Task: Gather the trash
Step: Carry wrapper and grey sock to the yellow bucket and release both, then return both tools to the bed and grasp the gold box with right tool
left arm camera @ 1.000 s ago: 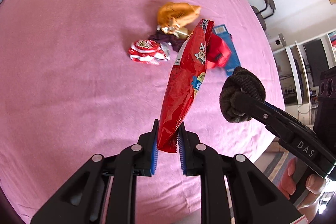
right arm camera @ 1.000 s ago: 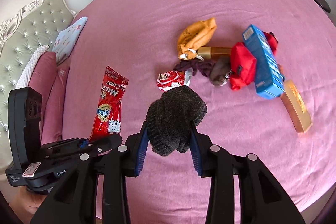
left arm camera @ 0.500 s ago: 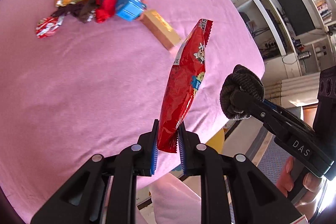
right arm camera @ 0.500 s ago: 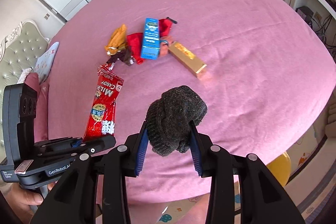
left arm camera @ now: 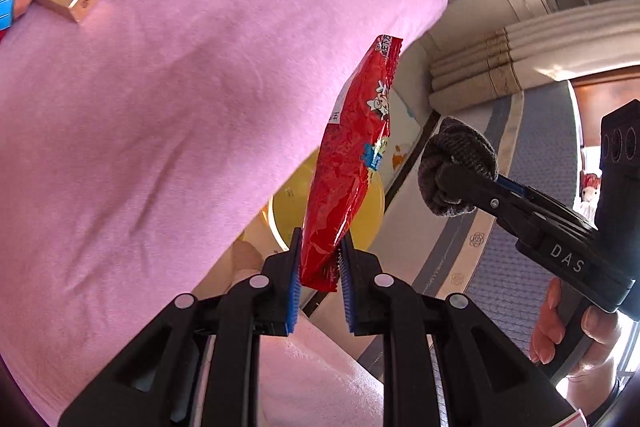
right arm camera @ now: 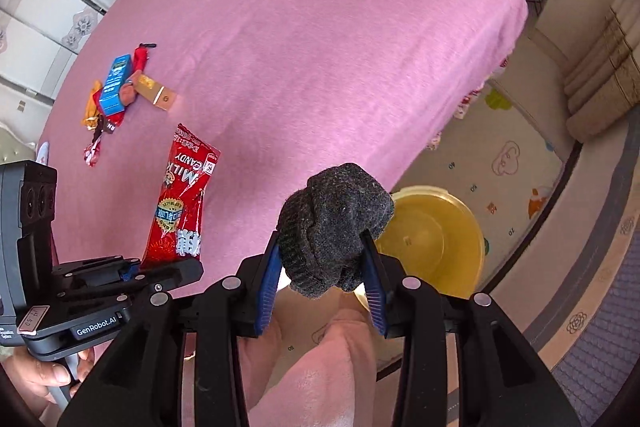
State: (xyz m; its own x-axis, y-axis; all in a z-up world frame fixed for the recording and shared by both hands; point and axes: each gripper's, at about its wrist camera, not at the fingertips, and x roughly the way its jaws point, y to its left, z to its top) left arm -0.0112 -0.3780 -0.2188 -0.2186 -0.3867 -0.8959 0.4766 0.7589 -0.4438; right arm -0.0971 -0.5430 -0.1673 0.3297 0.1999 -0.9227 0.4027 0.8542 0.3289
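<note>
Left wrist view: left gripper (left arm camera: pixel 318 277) clamped on bottom seam of red candy bag (left arm camera: pixel 350 163), bag standing up at frame centre, clear of bed, prob. so it drops free. Yellow bin (left arm camera: pixel 370 205) directly behind it on floor.

Right wrist view: right gripper (right arm camera: pixel 322 277) pinching dark knit wad (right arm camera: pixel 334 225) at centre, bin (right arm camera: pixel 436 239) just right of it, w/ both loads poised for drop. Remaining trash pile (right arm camera: pixel 116 91) upper left on pink bedspread (right arm camera: pixel 320 27).

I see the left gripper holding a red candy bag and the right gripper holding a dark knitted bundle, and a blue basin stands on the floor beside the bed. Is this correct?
Not quite: the basin is yellow, not blue, as the right wrist view shows. The rest holds: the left gripper is shut on the red candy bag, the right gripper on the dark knitted bundle, and the basin stands on the floor beside the bed.
</note>
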